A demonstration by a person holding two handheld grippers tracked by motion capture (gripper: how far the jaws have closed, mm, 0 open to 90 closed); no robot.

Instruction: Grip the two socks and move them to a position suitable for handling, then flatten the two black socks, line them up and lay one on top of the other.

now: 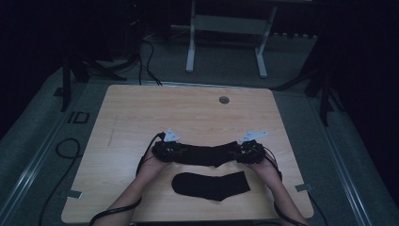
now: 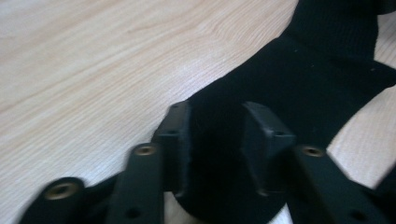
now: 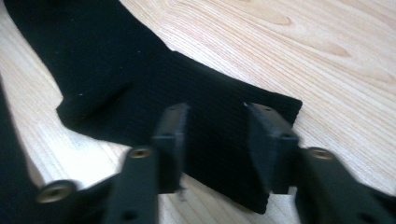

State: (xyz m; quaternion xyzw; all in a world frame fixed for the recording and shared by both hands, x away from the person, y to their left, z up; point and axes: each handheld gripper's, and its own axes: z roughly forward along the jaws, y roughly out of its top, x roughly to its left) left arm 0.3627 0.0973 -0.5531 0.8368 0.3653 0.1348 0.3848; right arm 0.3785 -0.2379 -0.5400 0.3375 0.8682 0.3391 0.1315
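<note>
We've got a black sock (image 1: 203, 154) stretched flat btwn both tools on the table (image 1: 131, 117). Left gripper (image 2: 215, 135) sits at its rounded toe end, right gripper (image 3: 215, 140) at the straight cuff end. In both gripper views the jaws stand apart w/ fabric lying btwn them; we can't tell if they're pinching it or just straddling it. Probably pulled out lengthwise to smooth it, maybe to pair w/ the second sock (image 1: 211, 185), which lies flat just behind the tools, nearer us. No containers on the table.
</note>
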